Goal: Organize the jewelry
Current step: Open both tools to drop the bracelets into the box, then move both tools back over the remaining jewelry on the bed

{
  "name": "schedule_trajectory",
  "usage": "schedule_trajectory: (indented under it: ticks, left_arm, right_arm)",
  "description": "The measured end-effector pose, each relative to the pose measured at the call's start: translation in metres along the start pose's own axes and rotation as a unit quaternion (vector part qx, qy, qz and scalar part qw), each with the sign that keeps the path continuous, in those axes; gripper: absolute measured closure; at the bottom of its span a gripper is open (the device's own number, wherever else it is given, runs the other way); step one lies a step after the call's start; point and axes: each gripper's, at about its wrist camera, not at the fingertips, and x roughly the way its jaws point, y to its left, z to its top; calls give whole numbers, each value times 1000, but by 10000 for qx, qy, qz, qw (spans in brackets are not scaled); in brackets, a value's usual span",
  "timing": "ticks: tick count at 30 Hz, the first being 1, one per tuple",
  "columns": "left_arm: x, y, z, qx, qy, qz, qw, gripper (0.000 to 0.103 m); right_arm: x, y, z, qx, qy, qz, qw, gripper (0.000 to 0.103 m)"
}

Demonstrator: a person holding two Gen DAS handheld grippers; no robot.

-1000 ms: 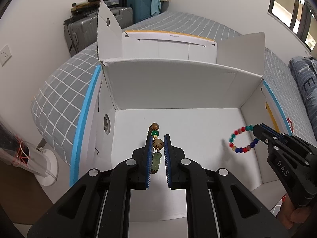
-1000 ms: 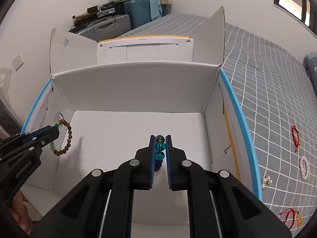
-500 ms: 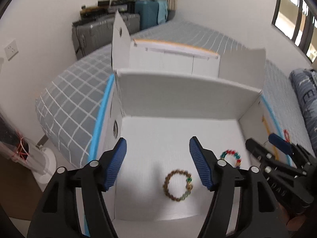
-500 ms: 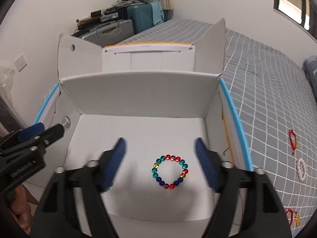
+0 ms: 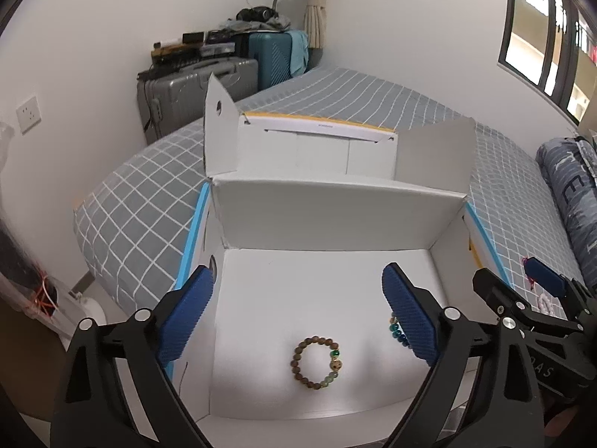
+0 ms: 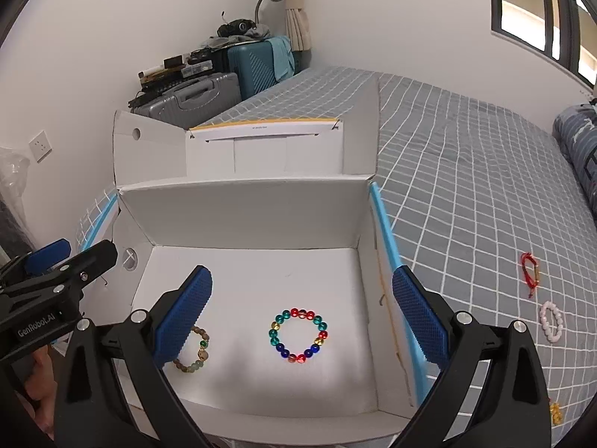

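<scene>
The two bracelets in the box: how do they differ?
The brown bracelet has dull wood-like beads with a few green ones; the colourful bracelet has shiny red, blue, teal and yellow beads. The brown one looks smaller and lies further left. Both lie flat on the floor of the white box.

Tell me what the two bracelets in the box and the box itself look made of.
Brown bracelet: matte, dull beads, likely wood, plus pale green stone-like ones and one shiny green. Colourful bracelet: glossy, translucent beads with highlights, glass or plastic. Box: smooth white cardboard, judging by the folded flaps and creases.
</scene>
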Motion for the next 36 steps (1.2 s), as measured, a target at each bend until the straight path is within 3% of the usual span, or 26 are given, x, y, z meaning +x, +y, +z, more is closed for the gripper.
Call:
schedule_trajectory:
  ticks: [13,23,36]
  left_arm:
    - [-21,-53,2,312,-143,-337,9988,11]
    - [-42,-128,-4,805,-236,-689,9941,12]
    - [-52,-212,-19,1295,-75,-1223,9840,11]
  right_arm:
    - [-49,-50,-7,143,-305,-385,9987,8]
    - [-90,-106,-17,442,-417,-784,9951,8]
    - [-135,-185,-49,812,-329,-1491,9849,8]
